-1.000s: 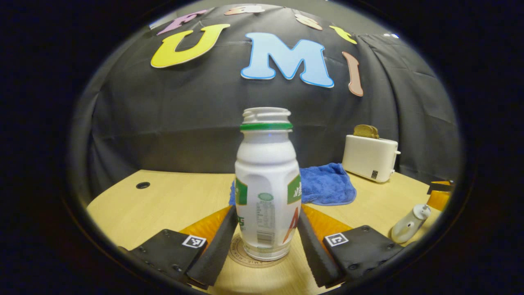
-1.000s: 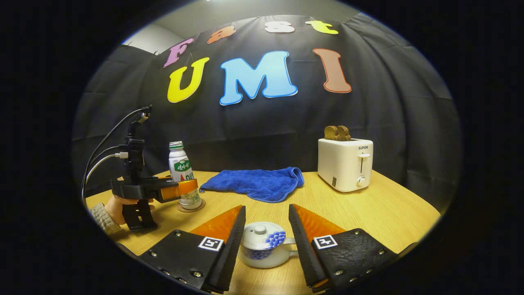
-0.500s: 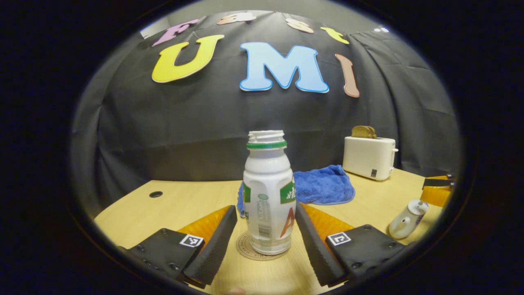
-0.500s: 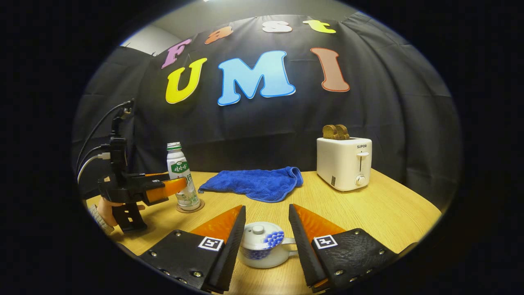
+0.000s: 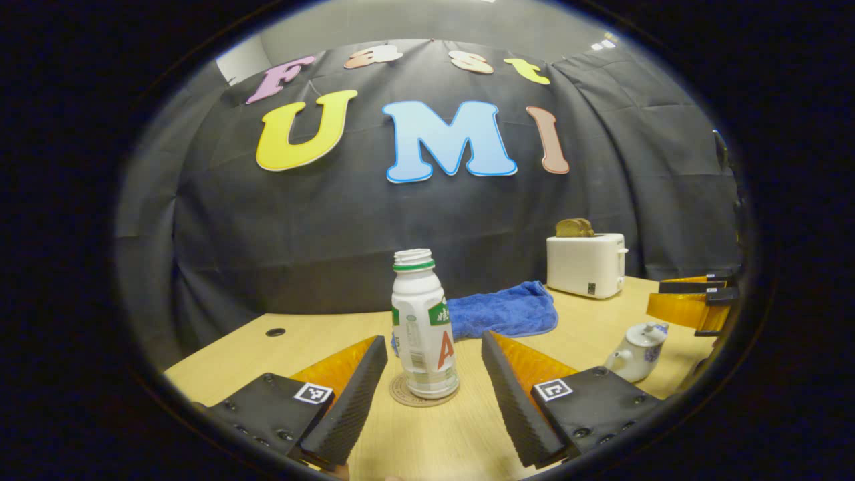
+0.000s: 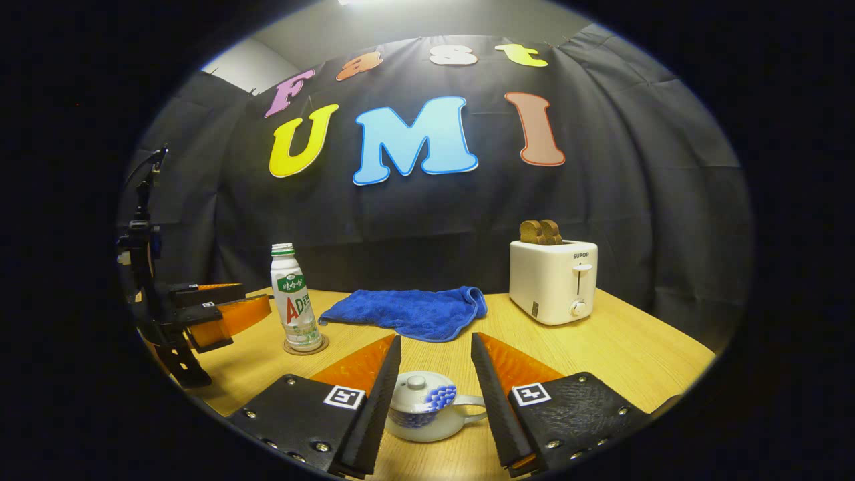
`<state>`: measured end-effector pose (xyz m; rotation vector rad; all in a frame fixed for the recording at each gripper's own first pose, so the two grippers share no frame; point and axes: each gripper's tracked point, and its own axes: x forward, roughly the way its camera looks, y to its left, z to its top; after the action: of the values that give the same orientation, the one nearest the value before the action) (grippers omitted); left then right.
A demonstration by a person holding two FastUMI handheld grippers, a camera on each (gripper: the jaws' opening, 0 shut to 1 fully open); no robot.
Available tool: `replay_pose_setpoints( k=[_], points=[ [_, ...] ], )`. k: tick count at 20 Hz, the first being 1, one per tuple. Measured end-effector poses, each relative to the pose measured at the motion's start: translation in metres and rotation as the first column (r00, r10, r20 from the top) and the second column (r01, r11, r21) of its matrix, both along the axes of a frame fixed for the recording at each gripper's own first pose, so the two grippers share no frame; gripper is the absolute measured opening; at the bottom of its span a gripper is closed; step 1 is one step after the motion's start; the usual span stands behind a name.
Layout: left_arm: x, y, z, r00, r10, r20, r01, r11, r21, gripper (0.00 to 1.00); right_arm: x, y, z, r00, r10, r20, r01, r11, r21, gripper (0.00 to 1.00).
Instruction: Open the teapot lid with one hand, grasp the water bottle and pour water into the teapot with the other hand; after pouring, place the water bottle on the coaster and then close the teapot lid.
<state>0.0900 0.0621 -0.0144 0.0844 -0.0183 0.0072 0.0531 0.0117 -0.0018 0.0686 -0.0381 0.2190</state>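
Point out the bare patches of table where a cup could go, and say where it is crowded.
Free: the table in front of the toaster; the corner with the round hole, beside the water bottle. Crowded: the strip holding the coaster, blue cloth and teapot, which sits between the right gripper fingers.

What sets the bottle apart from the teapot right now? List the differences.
The bottle is tall, narrow and uncapped; the teapot is squat and round with its lid on. The bottle stands on a coaster; the teapot sits straight on the table. The bottle's label is green; the teapot's pattern is blue. Both are mostly white and upright.
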Motion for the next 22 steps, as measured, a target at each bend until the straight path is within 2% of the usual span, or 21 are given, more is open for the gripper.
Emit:
replay_pose_setpoints(
  k=[4, 6, 7, 8, 9, 10, 11, 12, 14, 15, 17, 18, 22],
  points=[
    [-0.028, -0.015, -0.002, 1.0, -0.005, 0.007, 0.006, 0.999, -0.035, 0.94, -0.006, -0.009, 0.014, 0.997, -0.046, 0.063, 0.046, 0.999, 0.009, 0.65],
    [-0.04, -0.02, -0.007, 1.0, -0.003, 0.002, 0.003, 1.0, -0.022, 0.94, -0.01, -0.011, 0.017, 0.995, -0.059, 0.081, 0.059, 0.998, -0.001, 0.65],
    [-0.047, -0.022, -0.008, 1.0, 0.002, 0.005, -0.002, 1.0, -0.02, 0.88, -0.014, -0.011, 0.015, 0.995, -0.063, 0.081, 0.064, 0.998, -0.009, 0.65],
    [-0.055, -0.027, -0.009, 1.0, 0.001, 0.007, -0.001, 1.0, -0.021, 1.0, -0.02, -0.01, 0.014, 0.995, -0.063, 0.08, 0.063, 0.998, -0.009, 0.65],
    [-0.062, -0.032, -0.01, 1.0, -0.001, 0.008, 0.001, 1.0, -0.023, 1.0, -0.028, -0.005, 0.011, 0.996, -0.054, 0.077, 0.054, 0.999, -0.004, 0.65],
    [-0.068, -0.035, -0.012, 1.0, -0.004, 0.011, 0.004, 1.0, -0.023, 0.94, -0.037, 0.0, 0.009, 0.996, -0.044, 0.076, 0.045, 0.999, -0.005, 0.65],
    [-0.073, -0.039, -0.012, 1.0, -0.004, 0.013, 0.005, 1.0, -0.021, 0.94, -0.045, 0.003, 0.006, 0.996, -0.041, 0.076, 0.043, 0.999, -0.014, 0.65],
    [-0.079, -0.04, -0.011, 1.0, -0.001, 0.017, 0.002, 1.0, -0.02, 0.88, -0.053, 0.007, 0.006, 0.996, -0.036, 0.081, 0.039, 0.999, -0.025, 0.65],
    [-0.088, -0.041, -0.009, 0.999, 0.015, 0.033, -0.014, 0.999, -0.031, 0.88, -0.069, 0.015, 0.006, 0.995, -0.034, 0.098, 0.039, 0.998, -0.051, 0.65],
    [-0.092, -0.042, -0.007, 0.999, 0.024, 0.043, -0.023, 0.999, -0.038, 0.94, -0.075, 0.017, 0.006, 0.994, -0.04, 0.104, 0.047, 0.997, -0.067, 0.65],
    [-0.101, -0.042, -0.009, 0.998, 0.043, 0.054, -0.04, 0.998, -0.051, 0.91, -0.087, 0.02, 0.004, 0.993, -0.046, 0.113, 0.057, 0.994, -0.091, 0.65],
    [-0.104, -0.042, -0.012, 0.997, 0.051, 0.054, -0.048, 0.997, -0.057, 0.94, -0.091, 0.021, 0.002, 0.992, -0.051, 0.115, 0.061, 0.994, -0.091, 0.66],
    [-0.114, -0.042, -0.019, 0.996, 0.071, 0.056, -0.068, 0.996, -0.053, 0.94, -0.1, 0.017, -0.005, 0.991, -0.079, 0.108, 0.086, 0.995, -0.058, 0.66]
  ],
)
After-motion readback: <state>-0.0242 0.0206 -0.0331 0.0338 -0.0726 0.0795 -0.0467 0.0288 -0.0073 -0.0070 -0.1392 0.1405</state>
